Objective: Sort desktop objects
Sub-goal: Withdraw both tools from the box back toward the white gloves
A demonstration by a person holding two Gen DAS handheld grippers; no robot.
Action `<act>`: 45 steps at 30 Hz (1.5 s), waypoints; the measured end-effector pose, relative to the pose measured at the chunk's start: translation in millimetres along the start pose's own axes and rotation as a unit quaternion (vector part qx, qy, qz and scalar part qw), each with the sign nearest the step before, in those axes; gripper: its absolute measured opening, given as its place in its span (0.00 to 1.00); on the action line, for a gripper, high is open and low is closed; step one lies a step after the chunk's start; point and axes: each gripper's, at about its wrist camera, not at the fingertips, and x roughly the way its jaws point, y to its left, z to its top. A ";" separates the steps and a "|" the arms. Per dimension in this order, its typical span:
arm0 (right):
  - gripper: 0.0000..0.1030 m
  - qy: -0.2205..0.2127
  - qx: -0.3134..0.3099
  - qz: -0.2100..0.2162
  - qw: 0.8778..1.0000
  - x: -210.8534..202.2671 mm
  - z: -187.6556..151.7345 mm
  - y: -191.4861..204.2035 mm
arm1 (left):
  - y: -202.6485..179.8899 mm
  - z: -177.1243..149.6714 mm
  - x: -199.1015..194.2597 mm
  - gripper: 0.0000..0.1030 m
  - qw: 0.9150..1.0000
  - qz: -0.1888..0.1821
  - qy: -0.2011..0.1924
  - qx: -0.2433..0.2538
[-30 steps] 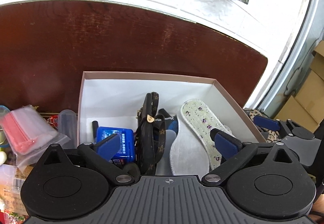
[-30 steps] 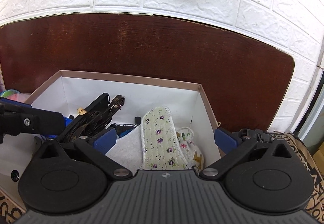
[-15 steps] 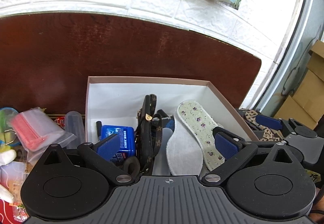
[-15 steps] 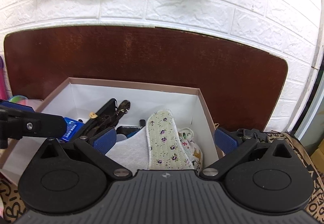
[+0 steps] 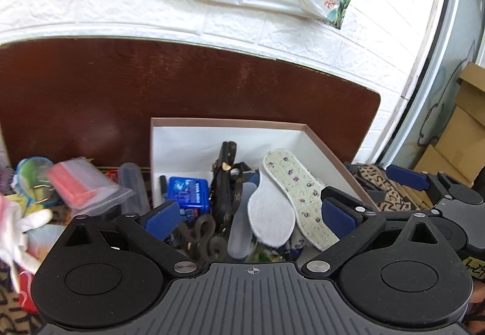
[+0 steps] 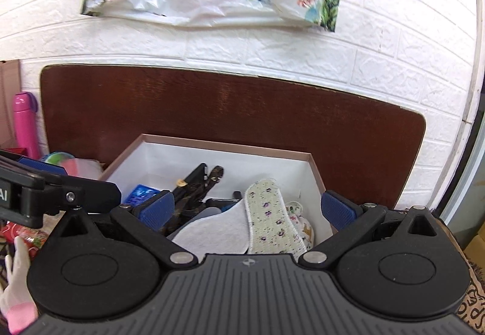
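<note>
A white box with a pink-brown rim [image 5: 230,123] [image 6: 230,143] stands against the brown board. In it lie a floral insole [image 5: 291,180] [image 6: 266,213], a white insole [image 5: 269,217] [image 6: 212,229], a blue packet [image 5: 189,191], a brown patterned strap [image 5: 224,177] [image 6: 194,189] and a black marker [image 5: 163,183]. My left gripper [image 5: 250,215] is open and empty, above the box's near end. My right gripper [image 6: 247,212] is open and empty, above the box's near right side. The right gripper also shows at the right of the left wrist view [image 5: 424,183].
Left of the box lie a zip bag with red contents [image 5: 81,186], a clear tube [image 5: 130,180], a green-blue round thing [image 5: 30,168] and snack packets. A pink bottle [image 6: 25,126] stands at far left. A leopard-print cloth [image 5: 385,192] covers the table. Cardboard boxes [image 5: 454,138] stand at right.
Both grippers have drawn back and tilted up from the box, so more of the wall and floral bag shows. Both stay open. A gloved hand has come into view at left.
</note>
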 end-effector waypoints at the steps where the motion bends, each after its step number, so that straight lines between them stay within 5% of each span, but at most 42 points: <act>1: 0.99 -0.003 -0.003 0.002 1.000 -4.1 -0.8 2.1 | -1.1 -2.5 -6.2 1.00 1.000 0.004 -0.003 0.003; 25: 0.99 -0.035 0.007 0.043 0.998 -113.6 -58.1 79.8 | 12.7 -92.8 -140.8 1.00 0.998 0.048 -0.029 -0.006; 45: 0.99 -0.002 0.022 0.127 0.992 -130.1 -89.2 144.7 | 64.6 -147.0 -197.2 1.00 0.991 0.113 -0.016 -0.064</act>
